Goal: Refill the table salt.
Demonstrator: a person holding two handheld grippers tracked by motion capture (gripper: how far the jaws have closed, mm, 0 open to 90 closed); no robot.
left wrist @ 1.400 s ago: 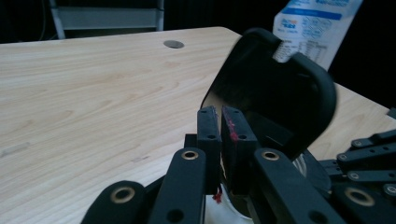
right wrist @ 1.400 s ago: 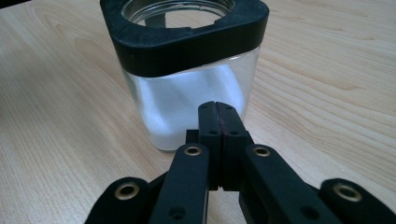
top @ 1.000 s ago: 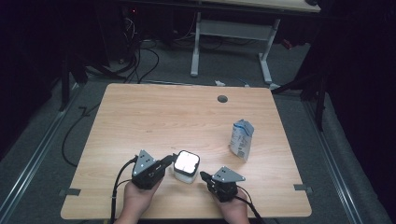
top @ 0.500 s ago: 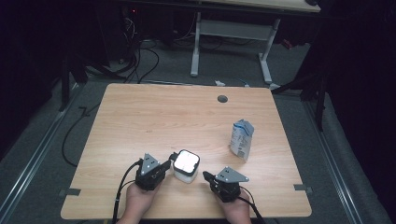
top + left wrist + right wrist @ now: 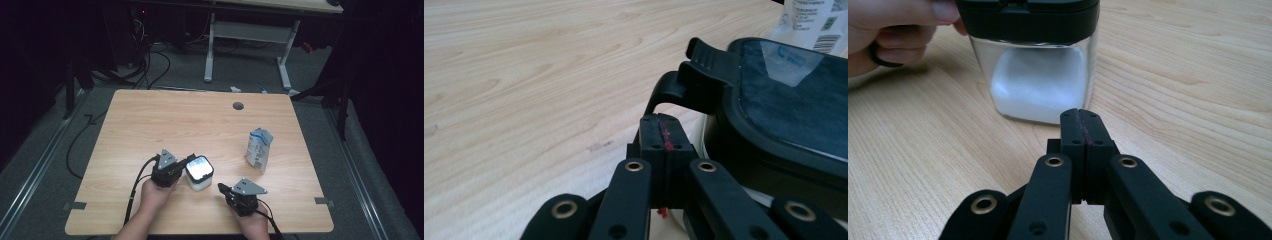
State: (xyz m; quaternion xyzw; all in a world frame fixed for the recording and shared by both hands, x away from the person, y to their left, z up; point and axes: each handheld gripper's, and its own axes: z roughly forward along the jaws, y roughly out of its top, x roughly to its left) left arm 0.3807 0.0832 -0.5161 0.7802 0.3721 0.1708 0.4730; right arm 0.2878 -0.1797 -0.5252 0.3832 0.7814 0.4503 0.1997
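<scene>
Left gripper [image 5: 659, 131], jaws pressed together and holding nothing, sits just beside the black latch [image 5: 704, 75] of the lidded container [image 5: 199, 173] near the table's [image 5: 150, 120] front edge, so it should push the latch gently without tipping the container.

White-blue pouch [image 5: 259, 148] upright on wooden table [image 5: 165, 120], near right edge; grommet hole [image 5: 238, 106] at back.
</scene>
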